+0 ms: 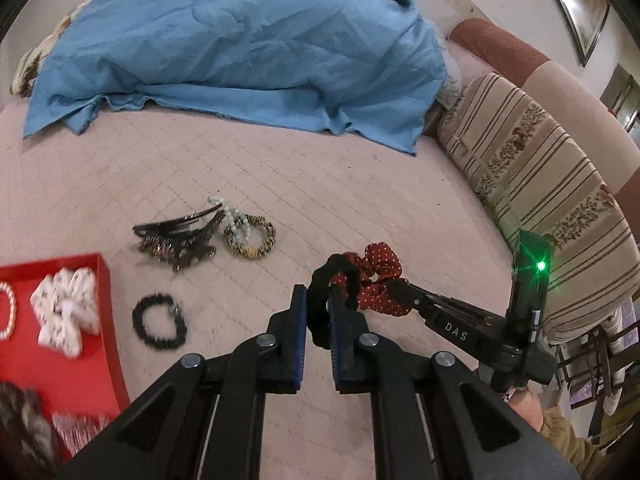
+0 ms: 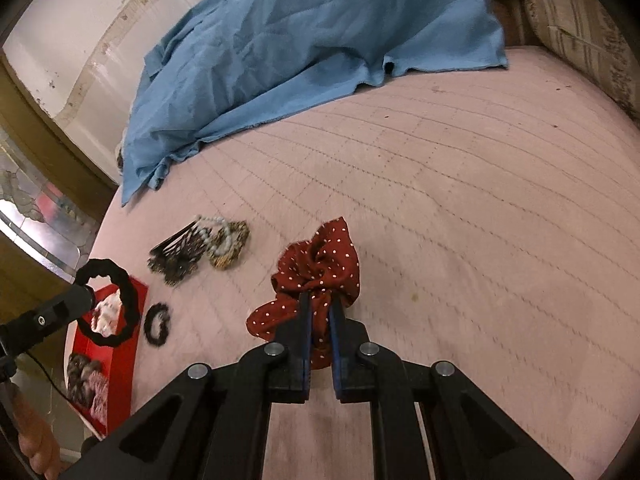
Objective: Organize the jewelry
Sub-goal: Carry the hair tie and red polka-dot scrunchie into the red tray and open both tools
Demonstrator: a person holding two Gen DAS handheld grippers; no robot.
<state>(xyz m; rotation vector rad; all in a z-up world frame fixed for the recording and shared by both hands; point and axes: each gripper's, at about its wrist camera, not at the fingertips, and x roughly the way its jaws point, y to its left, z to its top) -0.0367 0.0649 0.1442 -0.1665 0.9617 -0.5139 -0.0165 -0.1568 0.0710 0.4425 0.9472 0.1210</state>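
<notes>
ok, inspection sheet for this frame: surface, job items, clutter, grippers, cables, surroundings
Surface: pink quilted bed cover, faint stains.
Job's things: black scrunchie in the left gripper; red polka-dot scrunchie in the right gripper; black hair tie loose on the cover; pile of hair claws, pearl beads and leopard scrunchie; red tray already holding a white bow and other pieces.
Clutter: blue sheet heaped at the far side.
Grippers: both shut on their scrunchies, lifted off the cover.
Cables: thin black lead near the left handle.
Surroundings: striped cushion, wall, framed mirror.
</notes>
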